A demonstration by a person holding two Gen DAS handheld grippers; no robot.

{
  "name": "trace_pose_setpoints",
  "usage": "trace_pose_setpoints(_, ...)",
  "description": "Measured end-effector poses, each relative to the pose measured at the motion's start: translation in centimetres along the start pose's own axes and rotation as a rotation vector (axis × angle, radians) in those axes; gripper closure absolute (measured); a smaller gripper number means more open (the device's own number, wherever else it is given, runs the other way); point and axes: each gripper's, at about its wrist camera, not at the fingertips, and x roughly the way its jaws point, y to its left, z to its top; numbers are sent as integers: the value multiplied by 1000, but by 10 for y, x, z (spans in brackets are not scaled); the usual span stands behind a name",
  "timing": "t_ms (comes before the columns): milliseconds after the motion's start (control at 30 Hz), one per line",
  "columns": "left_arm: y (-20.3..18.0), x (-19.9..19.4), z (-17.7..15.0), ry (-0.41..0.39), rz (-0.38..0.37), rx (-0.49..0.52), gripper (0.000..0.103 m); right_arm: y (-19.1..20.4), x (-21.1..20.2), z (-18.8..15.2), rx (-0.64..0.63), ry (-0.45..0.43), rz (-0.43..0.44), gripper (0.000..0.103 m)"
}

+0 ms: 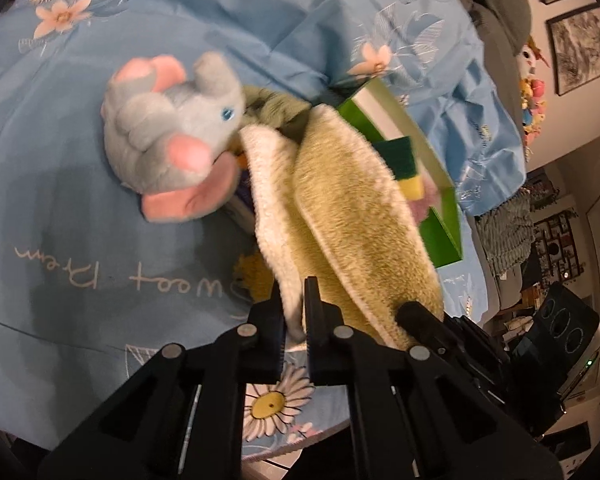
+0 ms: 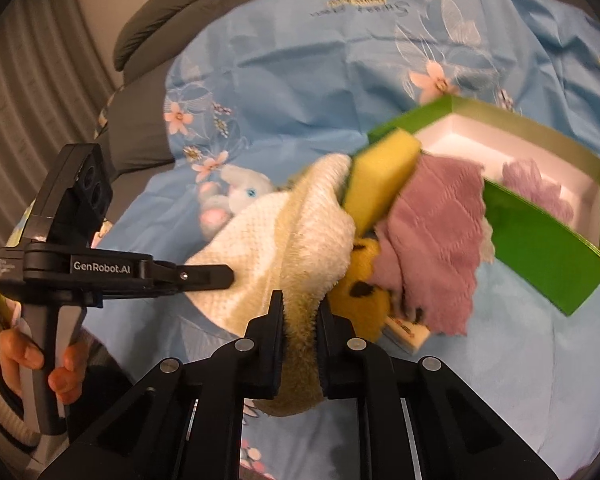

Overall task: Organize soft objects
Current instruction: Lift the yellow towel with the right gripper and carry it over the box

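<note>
A yellow-green and white towel [image 1: 340, 216] is stretched between both grippers above a blue floral sheet [image 1: 80, 184]. My left gripper [image 1: 294, 292] is shut on one edge of it. My right gripper [image 2: 300, 308] is shut on another edge of the towel [image 2: 292, 240]. My left gripper also shows from the side in the right wrist view [image 2: 216, 274]. A grey plush elephant [image 1: 172, 136] with pink ears lies beside the towel. A yellow sponge [image 2: 380, 172] and a mauve cloth [image 2: 436, 236] lean at the green box [image 2: 540, 256]. A yellow plush [image 2: 360, 280] lies partly under them.
The open green box holds a purple fluffy item [image 2: 536, 188]. A small white packet [image 2: 408, 332] lies beneath the cloth. Grey cushions [image 2: 172, 20] border the far side of the sheet. Furniture and framed pictures [image 1: 580, 52] stand to the right.
</note>
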Motion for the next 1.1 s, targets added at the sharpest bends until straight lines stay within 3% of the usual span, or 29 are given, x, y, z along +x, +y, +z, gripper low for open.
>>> trace_pose_setpoints(667,-76,-74,23,-166,-113,153,100,56,-81,58,-215,-262,-4,88)
trace_pose_setpoints(1100,-138,-91,57,-223,-116,283,99,66,-129,100,-283,-436,-69,88)
